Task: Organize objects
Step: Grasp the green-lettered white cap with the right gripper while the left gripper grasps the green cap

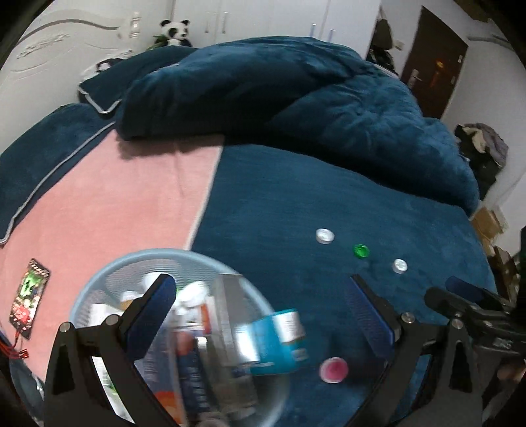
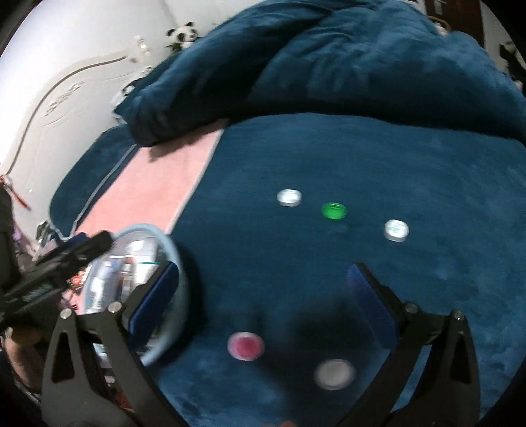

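A light blue mesh basket (image 1: 98,279) full of boxes and bottles sits on the bed; it also shows in the right wrist view (image 2: 171,249). A teal box (image 1: 279,341), blurred, is in mid-air over the basket's right rim, between the fingers of my open left gripper (image 1: 266,312). Small caps lie on the blue blanket: pink (image 1: 333,369) (image 2: 246,345), white (image 2: 334,373), green (image 1: 361,251) (image 2: 333,211), and two silver (image 1: 324,235) (image 1: 399,265) (image 2: 289,197) (image 2: 396,230). My right gripper (image 2: 263,295) is open and empty above the pink and white caps.
A dark blue duvet (image 1: 296,98) is piled at the back of the bed. A pink sheet (image 1: 115,203) covers the left side, with a printed card (image 1: 29,302) on it. A panda toy (image 1: 176,31) sits by the headboard.
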`<state>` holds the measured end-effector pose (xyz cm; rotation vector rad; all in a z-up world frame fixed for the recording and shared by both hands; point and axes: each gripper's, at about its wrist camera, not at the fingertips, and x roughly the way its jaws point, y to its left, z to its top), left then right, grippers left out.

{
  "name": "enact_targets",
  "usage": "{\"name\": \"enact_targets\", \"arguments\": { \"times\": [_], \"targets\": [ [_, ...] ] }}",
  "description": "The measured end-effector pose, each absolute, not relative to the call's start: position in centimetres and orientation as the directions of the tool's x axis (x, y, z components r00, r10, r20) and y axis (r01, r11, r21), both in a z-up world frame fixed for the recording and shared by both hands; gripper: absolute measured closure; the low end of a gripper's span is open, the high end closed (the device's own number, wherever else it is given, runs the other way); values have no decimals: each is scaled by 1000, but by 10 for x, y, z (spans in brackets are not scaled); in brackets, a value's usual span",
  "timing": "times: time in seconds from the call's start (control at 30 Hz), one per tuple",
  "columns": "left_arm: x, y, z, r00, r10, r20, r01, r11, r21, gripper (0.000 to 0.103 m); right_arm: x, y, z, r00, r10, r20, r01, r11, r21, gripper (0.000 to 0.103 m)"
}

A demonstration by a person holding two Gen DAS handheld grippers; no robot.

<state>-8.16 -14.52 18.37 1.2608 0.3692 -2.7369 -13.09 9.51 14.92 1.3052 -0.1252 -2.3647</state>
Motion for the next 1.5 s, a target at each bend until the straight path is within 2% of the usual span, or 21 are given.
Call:
{"name": "enact_targets", "arguments": {
  "times": [0.27,0.47,0.5,0.6,0.63,0.8,0.87,0.9,0.93,1.0,1.3,1.37,1.4,1.43,1.5],
  "targets": [
    [-106,-77,175,-619,98,-779,70,-981,-180,0,-151,161,101,-446,-304,-842,213,-950,230,0],
    [-128,-46,159,-601,86,-795,59,-987,-152,0,-173,183,65,-449,-251,-858,180,-965,188,0],
    [-132,-41,154,-597,78,-798,62,-988,-143,0,-178,183,63,-461,-246,-853,179,-967,182,3],
    [-149,-24,137,-600,70,-797,59,-990,-132,1,-202,180,51,-470,-215,-856,180,-973,145,27],
    [-153,-19,133,-608,73,-791,61,-989,-138,1,-209,179,47,-466,-207,-860,181,-974,136,31],
    [-176,-1,101,-596,100,-797,52,-985,-162,1,-240,174,20,-430,-195,-882,201,-973,117,43],
    [-186,4,89,-584,111,-804,50,-984,-173,1,-247,174,12,-420,-211,-883,216,-968,128,51],
    [-191,6,83,-586,119,-801,49,-982,-181,1,-249,173,9,-422,-231,-877,236,-962,139,64],
    [-196,7,79,-587,123,-800,48,-981,-186,1,-249,173,7,-426,-244,-871,256,-956,143,72],
    [-209,11,65,-572,138,-809,45,-979,-200,2,-244,178,9,-440,-266,-858,266,-951,159,72],
    [-266,31,11,-538,169,-826,0,-980,-201,22,-211,207,32,-442,-286,-850,263,-947,182,72],
    [-271,29,4,-531,161,-832,13,-980,-198,42,-213,205,31,-440,-293,-849,259,-946,193,72],
    [-272,29,4,-533,153,-832,14,-982,-189,64,-213,205,31,-439,-295,-849,257,-946,196,72],
    [-270,28,6,-536,151,-831,14,-982,-187,73,-213,201,30,-438,-297,-849,256,-946,199,72],
    [-265,22,12,-538,164,-827,10,-979,-201,73,-213,197,30,-436,-306,-847,253,-944,211,72]
  ]
}}
